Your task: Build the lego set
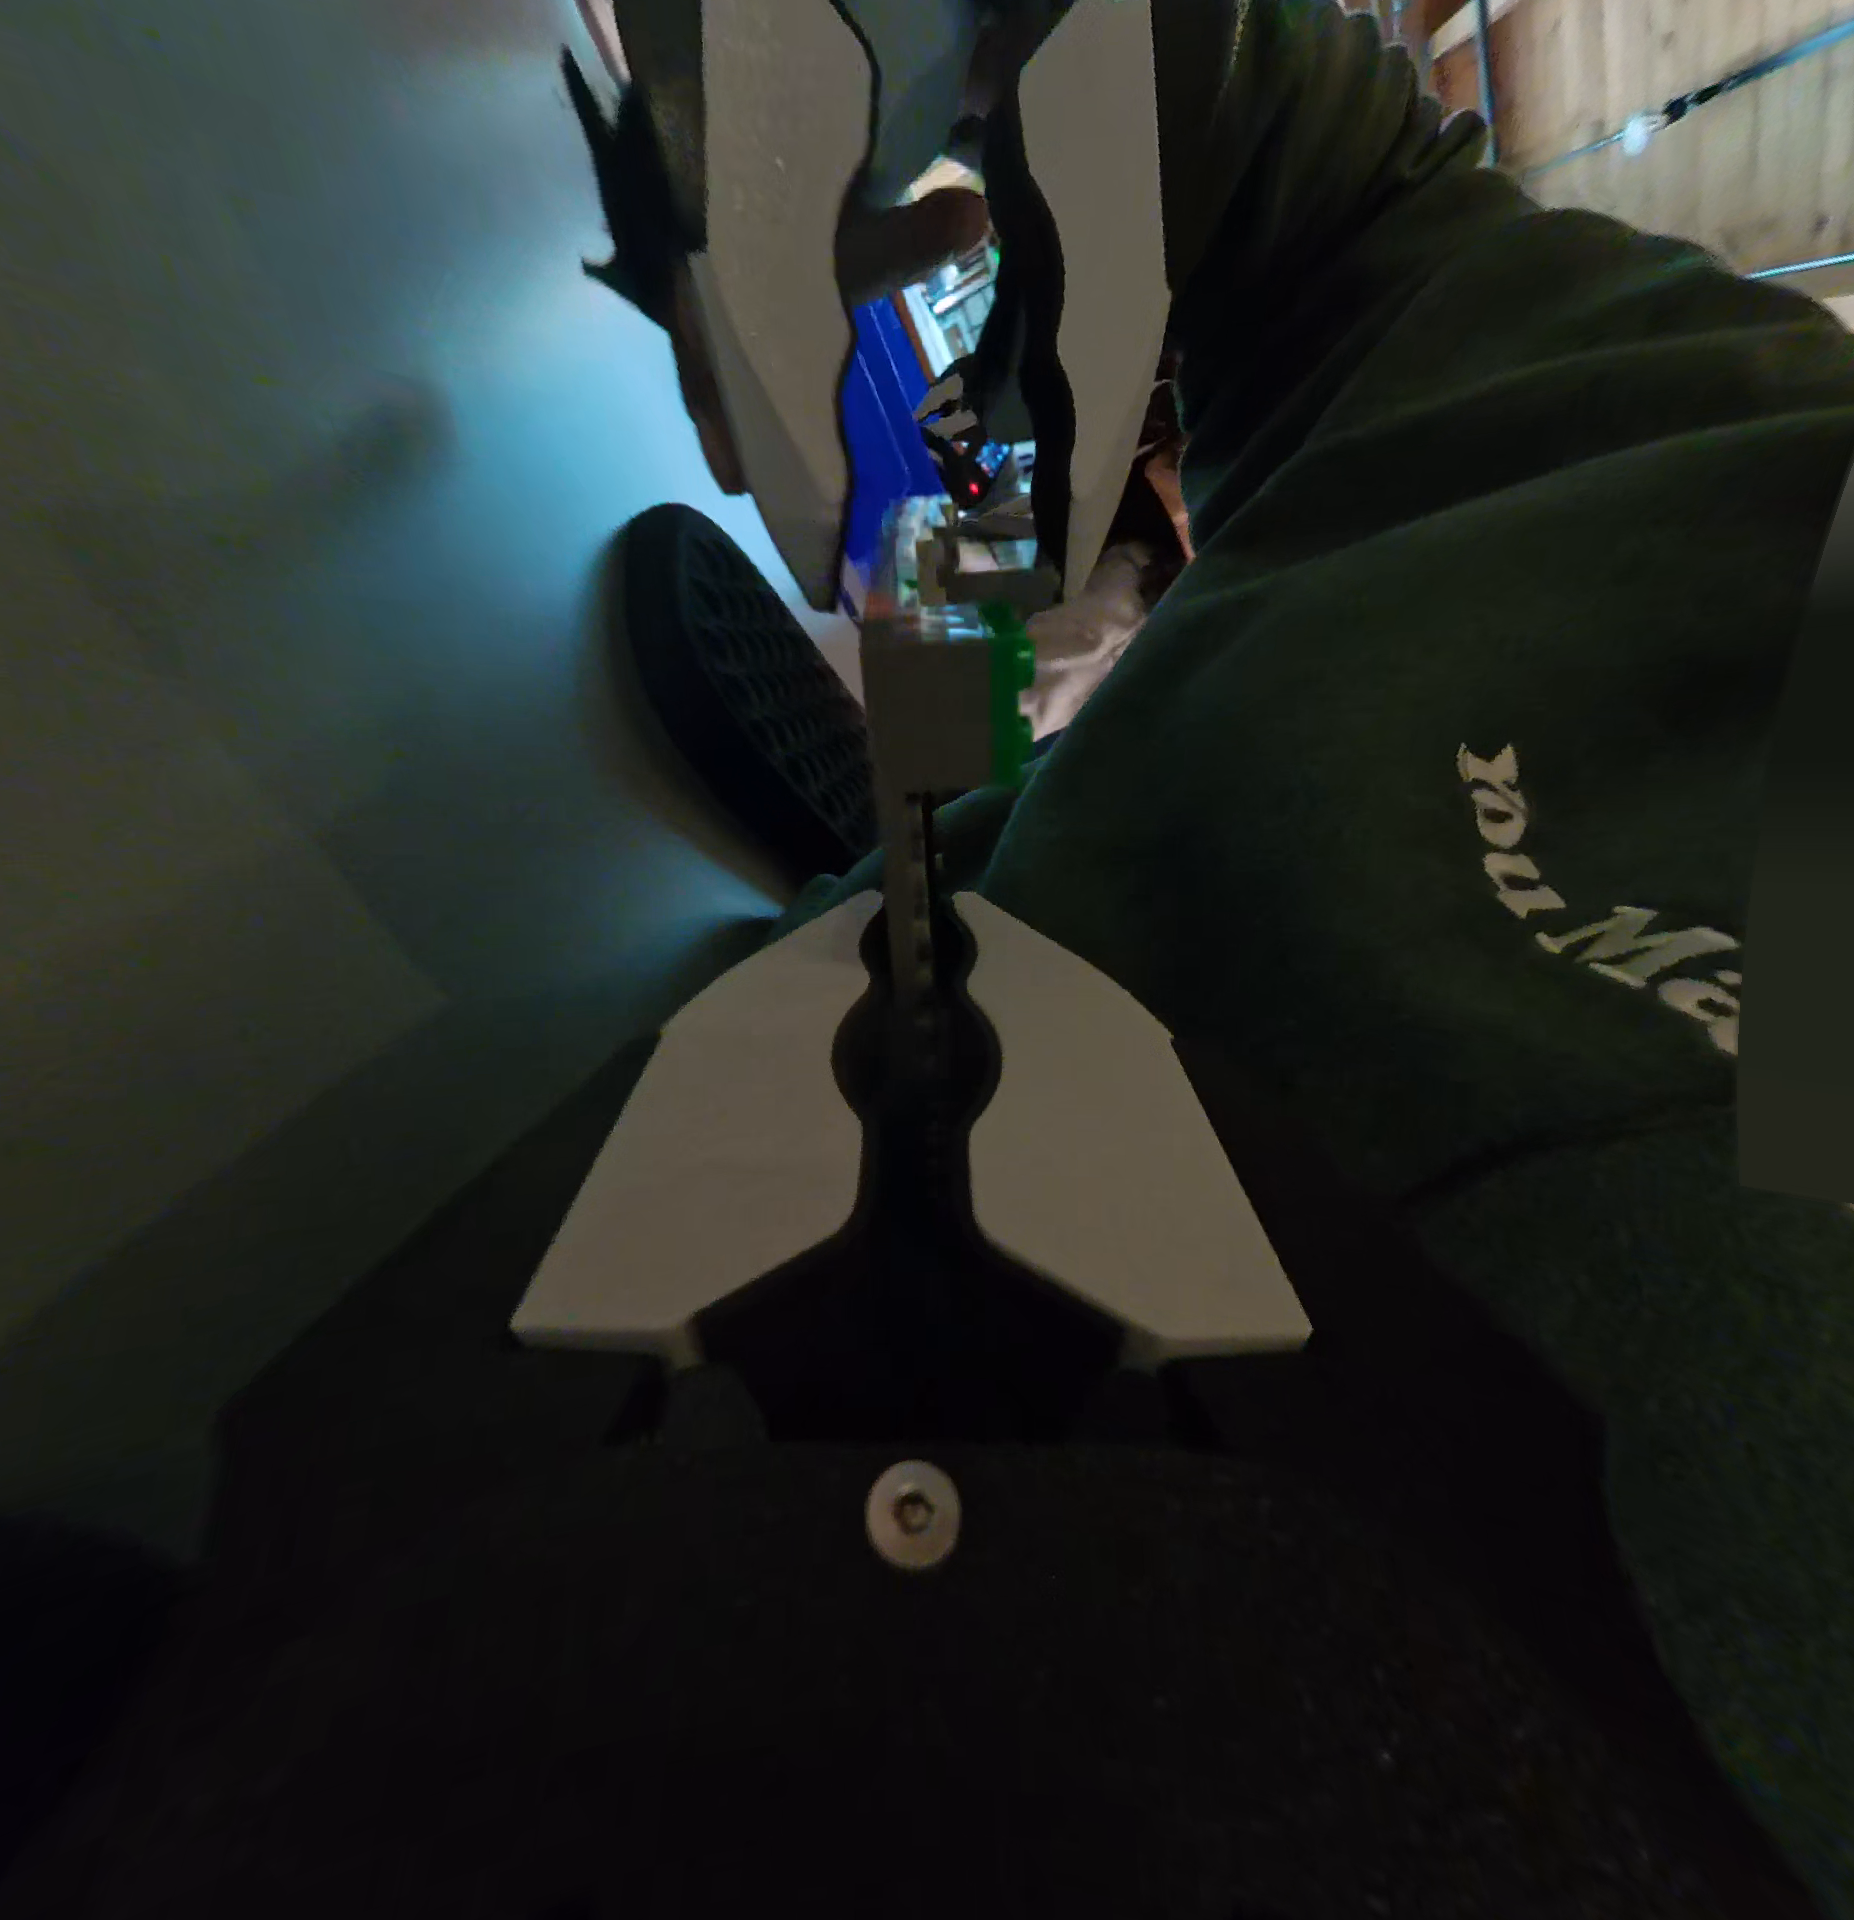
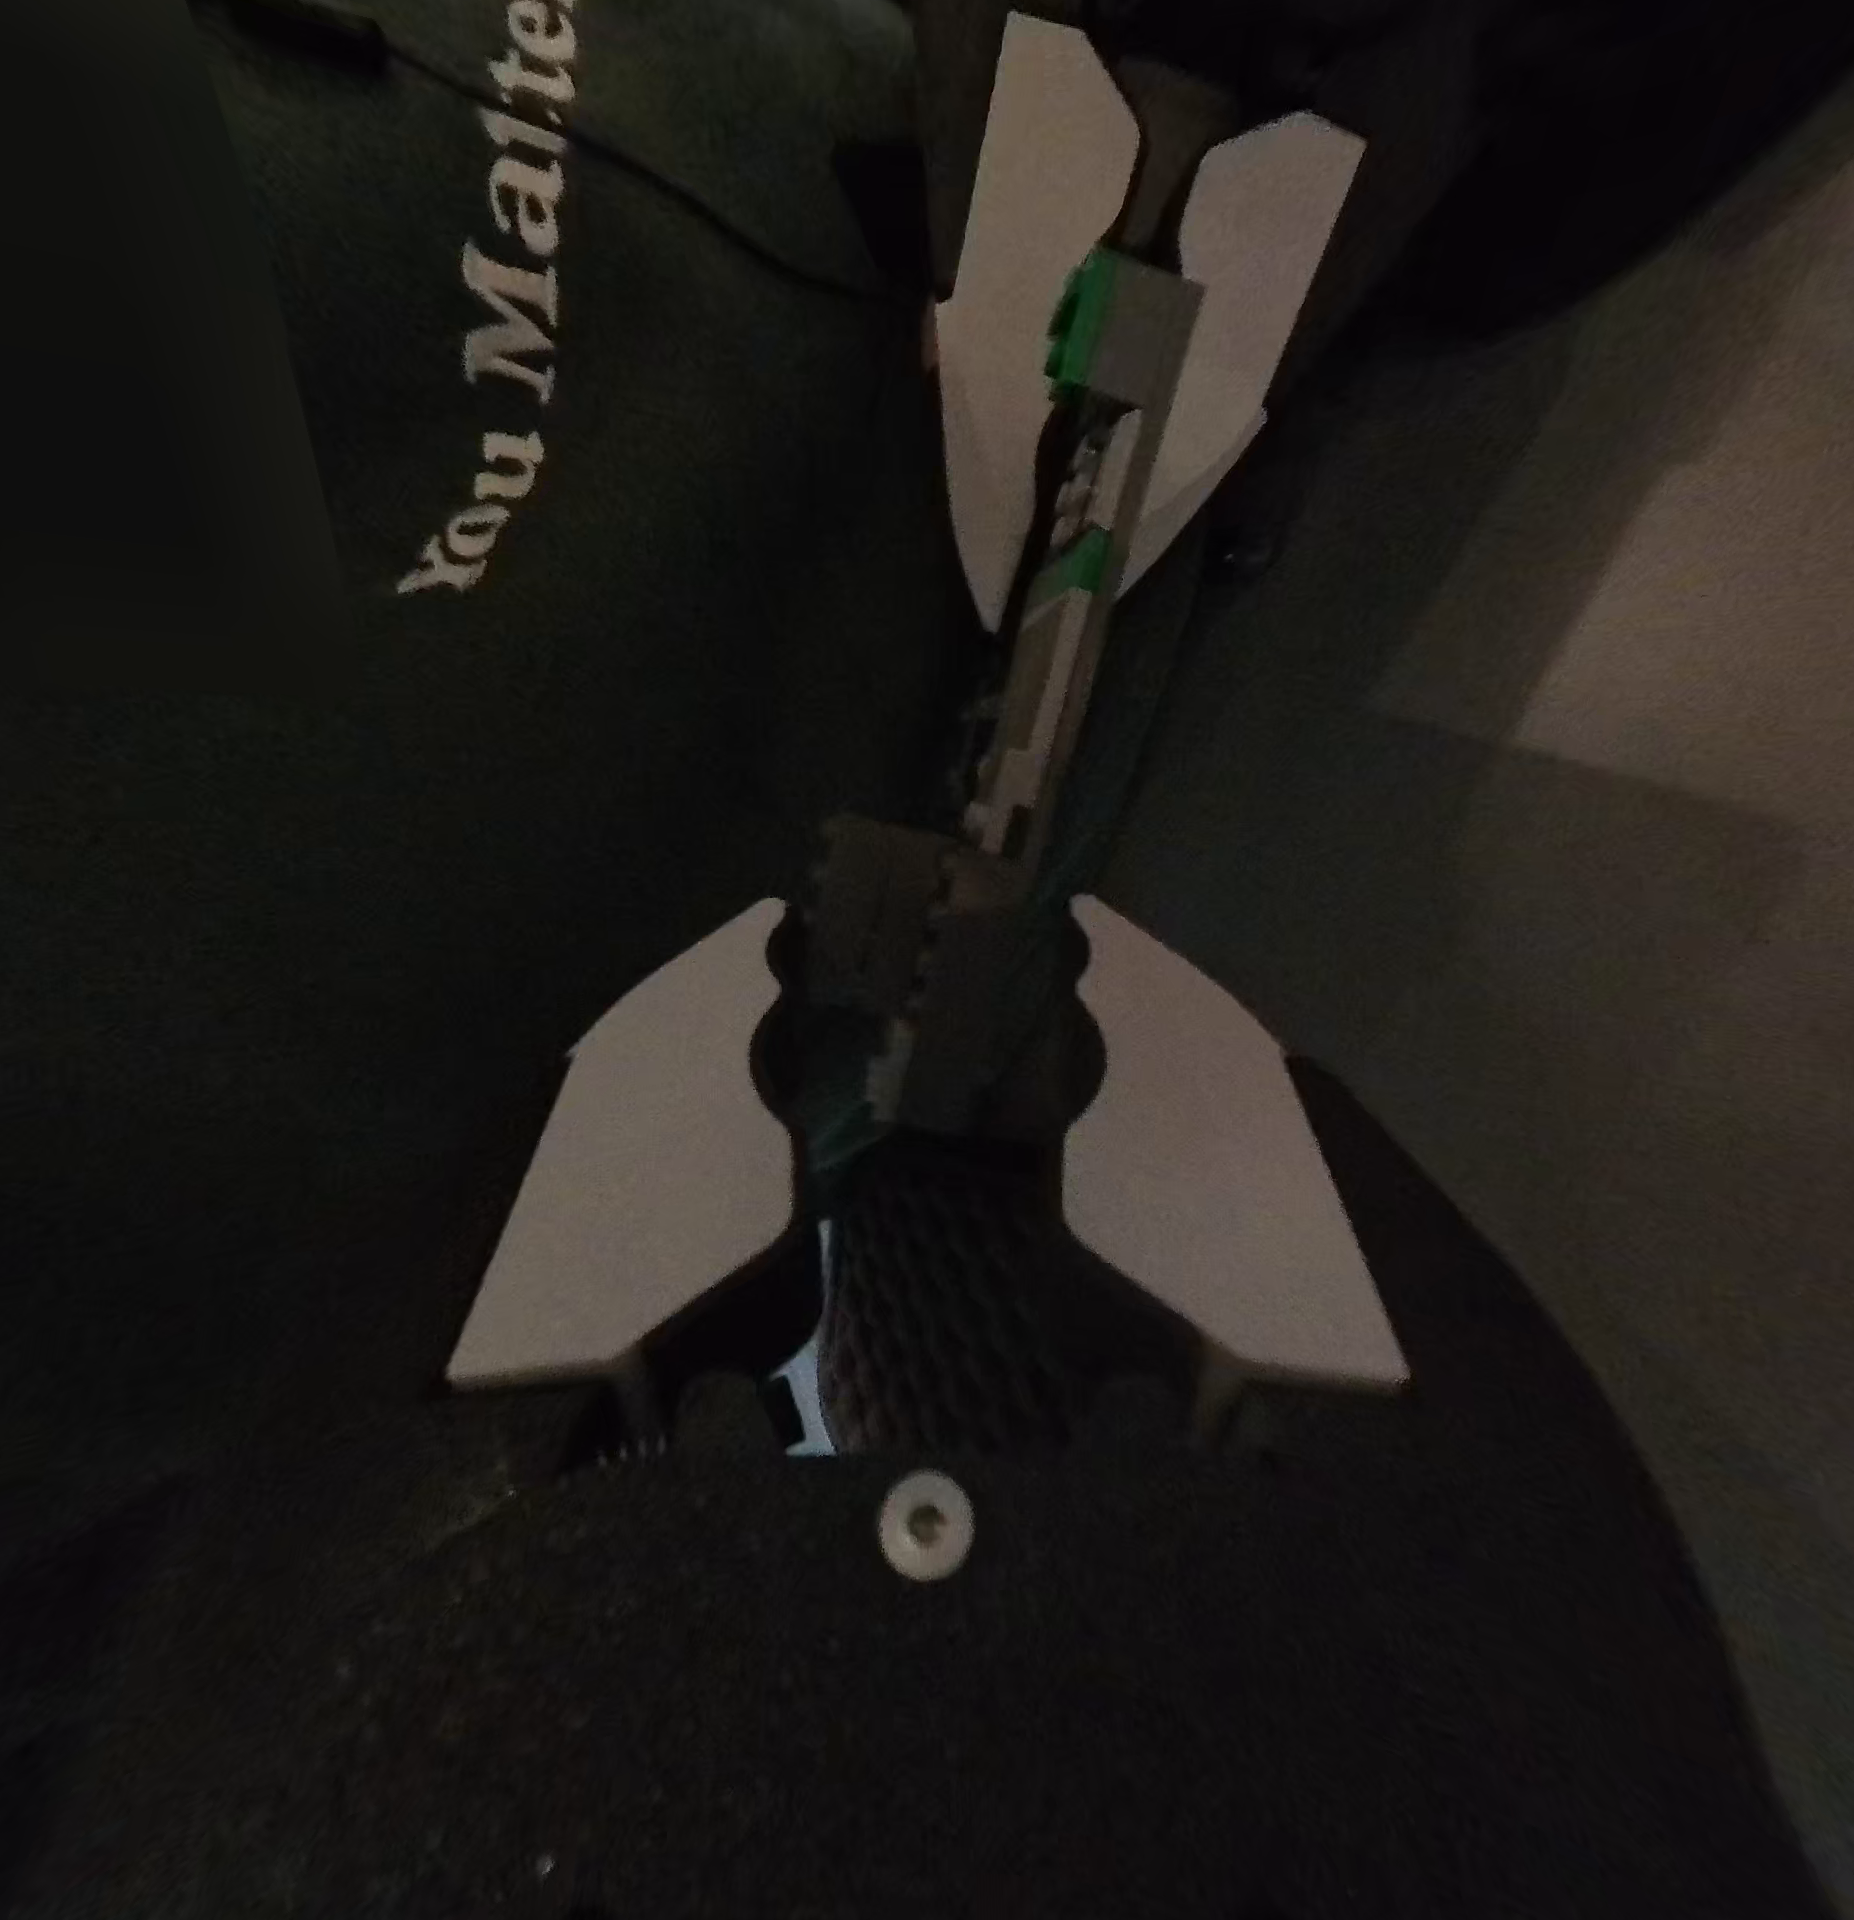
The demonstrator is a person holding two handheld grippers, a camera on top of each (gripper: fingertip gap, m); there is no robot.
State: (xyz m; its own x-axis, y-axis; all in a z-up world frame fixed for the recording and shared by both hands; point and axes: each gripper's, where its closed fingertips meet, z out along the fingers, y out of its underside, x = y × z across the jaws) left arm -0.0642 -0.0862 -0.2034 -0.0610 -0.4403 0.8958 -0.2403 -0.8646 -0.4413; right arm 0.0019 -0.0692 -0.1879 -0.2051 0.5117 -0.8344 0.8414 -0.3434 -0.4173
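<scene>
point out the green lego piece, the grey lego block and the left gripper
green lego piece (image 1: 1014, 681), left wrist view, on its studded side edge
grey lego block (image 1: 923, 712), left wrist view, on its flat grey face
left gripper (image 1: 918, 920), left wrist view, midway between its fingertips, where they clamp the thin lego strip

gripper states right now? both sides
Left gripper: shut on the thin end of the lego assembly.
Right gripper: shut on the dark, opposite end of the same assembly.

lego build (image 1: 928, 707): smooth plastic | sweatshirt (image 1: 1422, 675): matt fleecy cloth | claw fingers (image 1: 715, 1122): matt plastic
</scene>
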